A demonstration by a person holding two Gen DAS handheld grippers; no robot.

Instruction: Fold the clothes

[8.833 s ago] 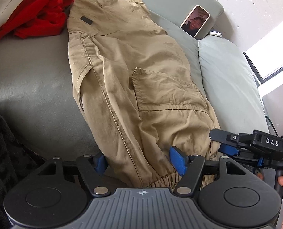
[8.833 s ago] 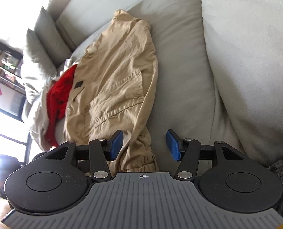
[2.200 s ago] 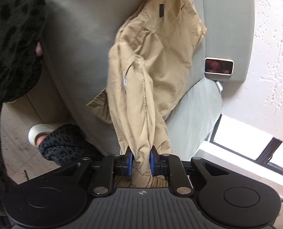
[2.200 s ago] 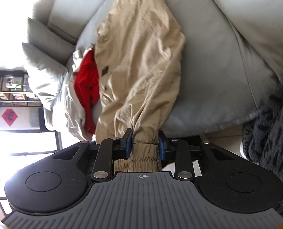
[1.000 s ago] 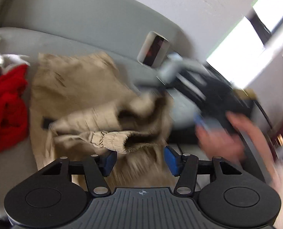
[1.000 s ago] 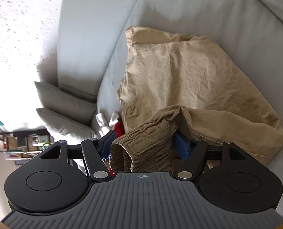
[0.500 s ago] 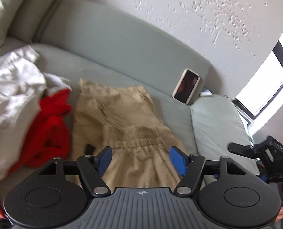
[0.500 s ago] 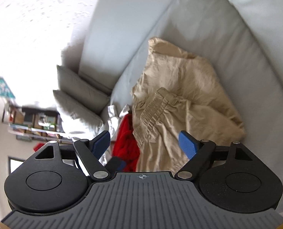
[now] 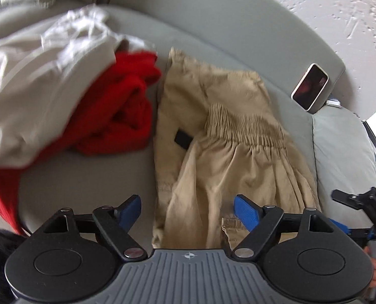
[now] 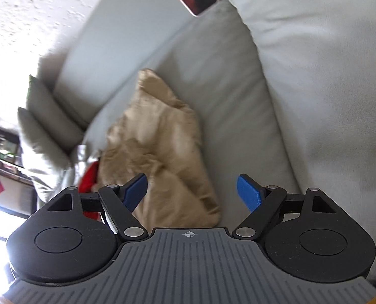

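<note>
Trousers [image 9: 228, 152], the tan pair, lie folded over on the grey sofa seat [image 9: 86, 185], elastic cuff on top, red garment [image 9: 122, 109] just beside them. My left gripper [image 9: 188, 210] hangs above with jaws apart, having just been opening, nothing pinched. My right gripper [image 10: 191, 190] is spread too, off to the side, empty.

Both grippers spread wide, gripping nothing

The left gripper [image 9: 186, 206] has just been opening, nothing pressed between its pads; the right gripper [image 10: 191, 187] likewise, both angled downward.
</note>
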